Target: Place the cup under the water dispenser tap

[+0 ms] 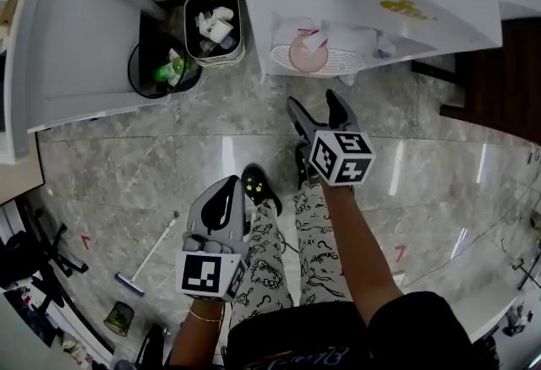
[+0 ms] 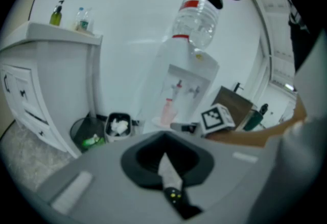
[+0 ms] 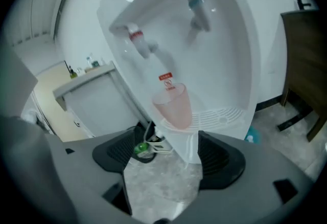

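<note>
A translucent pink cup (image 3: pixel 173 105) stands upright on the white dispenser's drip tray (image 3: pixel 225 114), below the red tap (image 3: pixel 138 39); a blue tap (image 3: pixel 196 5) is to its right. The cup (image 1: pixel 307 53) shows from above in the head view, and small in the left gripper view (image 2: pixel 168 110). My right gripper (image 1: pixel 314 104) is open and points at the dispenser, a short way back from the cup, with nothing between its pads (image 3: pixel 219 159). My left gripper (image 1: pixel 228 184) hangs lower and further back, shut on nothing.
Left of the dispenser stand a grey bin (image 1: pixel 214 26) with paper rubbish and a round black bin (image 1: pixel 161 68). A white cabinet (image 1: pixel 76 30) is further left, a dark wooden cabinet (image 1: pixel 499 81) to the right. A long-handled tool (image 1: pixel 148 258) lies on the marble floor.
</note>
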The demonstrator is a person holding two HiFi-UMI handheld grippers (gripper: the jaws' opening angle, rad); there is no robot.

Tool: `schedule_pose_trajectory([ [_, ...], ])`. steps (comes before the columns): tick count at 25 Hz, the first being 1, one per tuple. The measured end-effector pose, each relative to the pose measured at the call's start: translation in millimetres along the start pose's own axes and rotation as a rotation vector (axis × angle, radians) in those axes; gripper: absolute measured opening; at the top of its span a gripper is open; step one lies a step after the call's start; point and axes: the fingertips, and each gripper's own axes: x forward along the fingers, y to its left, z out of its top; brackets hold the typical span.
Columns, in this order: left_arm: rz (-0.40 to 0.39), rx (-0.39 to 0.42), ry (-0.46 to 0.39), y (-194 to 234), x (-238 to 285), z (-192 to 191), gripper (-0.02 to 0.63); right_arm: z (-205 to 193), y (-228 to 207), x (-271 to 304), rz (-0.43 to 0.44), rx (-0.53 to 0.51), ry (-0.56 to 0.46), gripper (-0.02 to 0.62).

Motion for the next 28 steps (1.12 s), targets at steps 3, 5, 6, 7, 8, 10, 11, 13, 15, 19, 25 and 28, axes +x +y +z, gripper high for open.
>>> schedule_pose_trajectory([
  [3,-0.026,0.080,-0.074,2,-6,37,-0.002,15,55,-71,0.225,0.114,-0.102,0.365],
  [5,-0.044,0.099,-0.125,3,-19,65,-0.002,36,88,-122,0.316,0.110,-0.182,0.364],
  [6,-0.046,0.093,-0.137,-2,-33,74,-0.002,44,101,-153,0.332,0.105,-0.198,0.362],
  [7,-0.044,0.085,-0.136,-9,-52,78,-0.002,50,112,-186,0.342,0.115,-0.209,0.349],
  [8,-0.043,0.080,-0.129,-19,-70,80,-0.002,58,122,-218,0.360,0.140,-0.228,0.204],
  [10,-0.064,0.102,-0.120,-39,-93,88,-0.002,87,137,-268,0.430,0.199,-0.304,0.012],
  [11,-0.085,0.125,-0.124,-50,-100,96,-0.002,103,142,-286,0.464,0.211,-0.344,0.012],
  [13,-0.122,0.178,-0.140,-74,-118,113,-0.002,131,152,-321,0.482,0.182,-0.403,0.012],
  [15,-0.139,0.223,-0.160,-96,-139,129,-0.002,153,162,-355,0.484,0.126,-0.442,0.012],
  [19,-0.093,0.256,-0.224,-128,-163,151,-0.002,170,177,-416,0.648,0.123,-0.492,0.012],
  [25,-0.071,0.219,-0.340,-217,-199,159,-0.002,106,145,-516,0.657,0.057,-0.389,0.012],
  [28,-0.097,0.223,-0.352,-273,-210,132,-0.002,68,110,-557,0.624,0.066,-0.353,0.011],
])
